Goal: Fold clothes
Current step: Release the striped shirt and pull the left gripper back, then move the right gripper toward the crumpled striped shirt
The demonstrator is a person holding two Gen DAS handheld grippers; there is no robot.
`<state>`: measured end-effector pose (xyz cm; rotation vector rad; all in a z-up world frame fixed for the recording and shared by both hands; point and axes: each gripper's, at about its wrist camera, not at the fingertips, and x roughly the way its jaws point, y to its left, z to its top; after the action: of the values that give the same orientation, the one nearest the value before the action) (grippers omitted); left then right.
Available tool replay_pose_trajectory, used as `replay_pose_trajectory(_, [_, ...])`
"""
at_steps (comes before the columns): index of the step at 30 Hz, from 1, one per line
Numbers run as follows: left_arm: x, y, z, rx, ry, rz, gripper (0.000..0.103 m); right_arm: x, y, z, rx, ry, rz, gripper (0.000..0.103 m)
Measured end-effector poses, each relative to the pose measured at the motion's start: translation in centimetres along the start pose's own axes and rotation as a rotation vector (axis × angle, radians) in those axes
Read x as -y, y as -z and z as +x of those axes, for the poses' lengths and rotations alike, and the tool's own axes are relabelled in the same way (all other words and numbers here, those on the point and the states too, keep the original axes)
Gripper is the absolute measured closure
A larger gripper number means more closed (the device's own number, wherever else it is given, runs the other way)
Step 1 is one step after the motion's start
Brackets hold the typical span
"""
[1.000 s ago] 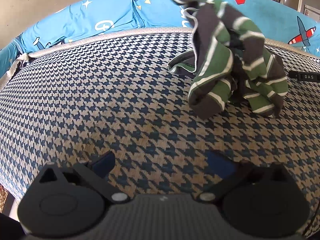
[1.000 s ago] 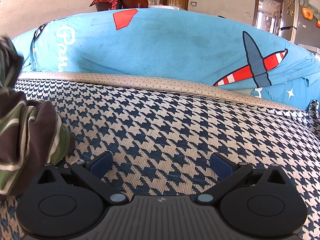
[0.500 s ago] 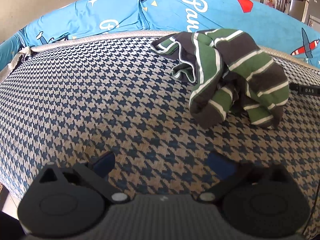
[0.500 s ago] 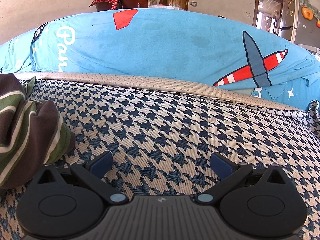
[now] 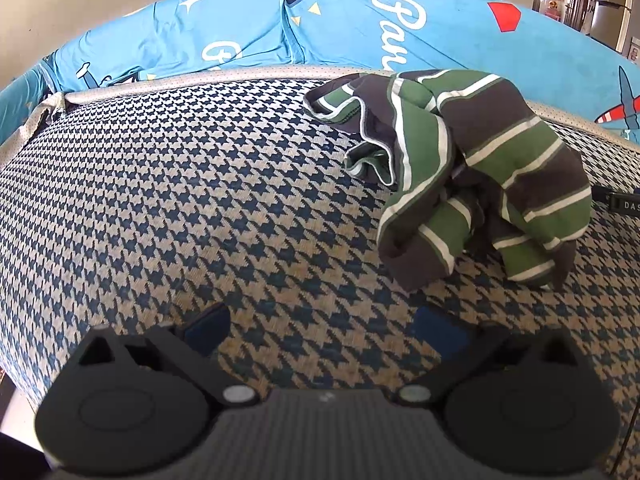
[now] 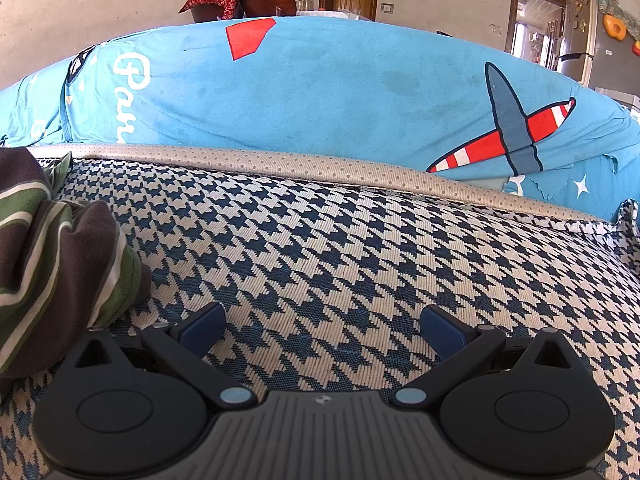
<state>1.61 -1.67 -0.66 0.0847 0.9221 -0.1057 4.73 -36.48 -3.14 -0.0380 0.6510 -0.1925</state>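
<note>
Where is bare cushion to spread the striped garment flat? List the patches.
Bare houndstooth cushion lies left of the striped garment, up to the beige piping. More stretches right of it, toward the blue cover. It is crowded only at the heap itself.

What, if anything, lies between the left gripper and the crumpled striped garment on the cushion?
Nothing visible. Only bare houndstooth cushion separates the open left gripper from the striped garment ahead to its right.
</note>
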Motion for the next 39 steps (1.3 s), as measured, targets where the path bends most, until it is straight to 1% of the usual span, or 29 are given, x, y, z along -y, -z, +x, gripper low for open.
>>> replay_pose_trajectory(5, [1.0,0.8,0.2,-0.02,0.012,0.008,0.0,0.0,0.0,-0.1,-0.003,0.006,0.006,0.0])
replay_pose_trajectory(10, [1.8,1.2,0.2,-0.002,-0.013,0.04,0.0,-0.2,0.1,-0.3,-0.012,0.025,0.022,0.0])
replay_pose_trajectory(20, [2.7,1.8,0.4,-0.024,-0.023,0.042,0.0,-0.7,0.3,-0.9,-0.031,0.066,0.058,0.0])
replay_pose_trajectory(24, [3.0,2.1,0.0,-0.02,-0.024,0.044,0.0,-1.2,0.8,-1.8,-0.063,0.096,0.095,0.0])
replay_pose_trajectory(31, [3.0,1.9,-0.5,-0.016,-0.021,0.039,0.0,-2.5,1.2,-3.5,-0.155,0.133,0.13,0.0])
replay_pose_trajectory(33, [2.8,1.8,-0.6,-0.013,-0.02,0.035,0.0,-3.1,1.1,-4.2,-0.173,0.136,0.128,0.0])
replay_pose_trajectory(35, [2.7,1.7,-0.7,-0.009,-0.02,0.03,0.0,-3.8,1.0,-5.1,-0.172,0.129,0.117,0.0])
replay_pose_trajectory(39, [2.2,1.3,-0.7,-0.006,-0.021,0.018,0.0,-5.2,0.4,-7.6,-0.149,0.078,0.103,0.0])
